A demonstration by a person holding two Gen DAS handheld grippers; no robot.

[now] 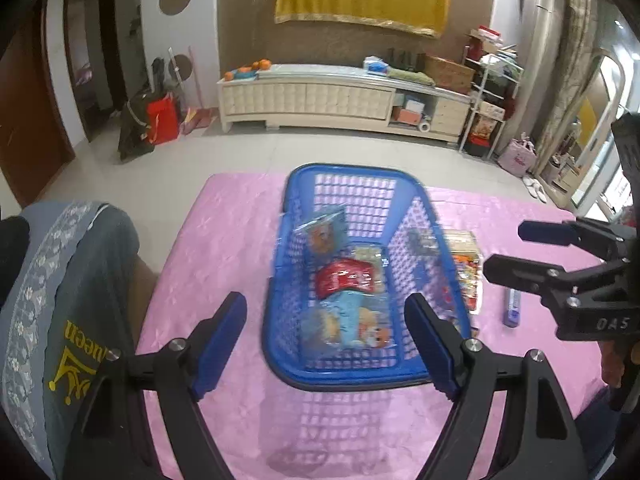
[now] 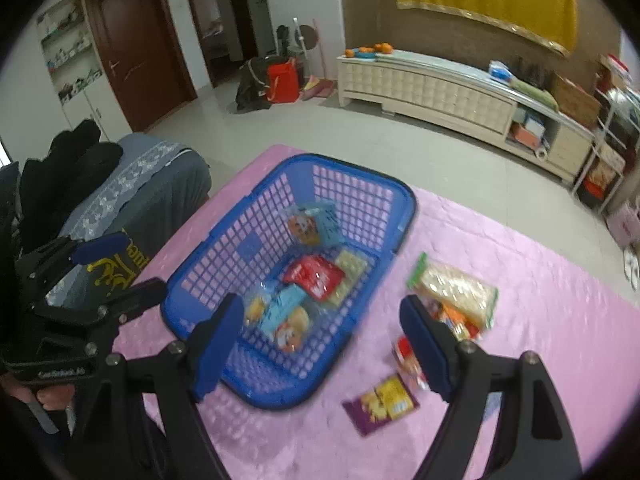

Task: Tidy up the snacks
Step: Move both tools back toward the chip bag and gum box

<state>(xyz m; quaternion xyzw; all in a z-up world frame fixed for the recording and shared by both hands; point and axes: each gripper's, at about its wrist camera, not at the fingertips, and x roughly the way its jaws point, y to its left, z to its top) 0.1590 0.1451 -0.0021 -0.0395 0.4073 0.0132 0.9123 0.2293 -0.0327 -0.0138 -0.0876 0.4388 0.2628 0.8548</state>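
Left gripper [image 1: 326, 344]: jaws wide apart, nothing between them, above the basket's near end.
Right gripper [image 2: 322, 344]: jaws spread, empty.
Basket [image 2: 208, 276]: blue, on the pink cloth [image 2: 540, 292], holding several snack packets (a red one [image 2: 314, 274] in the middle).
Loose snacks: a purple-and-yellow packet [image 2: 380, 404] and a clear bag [image 2: 460, 288] beside the basket.

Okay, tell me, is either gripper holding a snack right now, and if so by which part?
Nothing is held. The left gripper and right gripper both stand open and empty above the blue basket.
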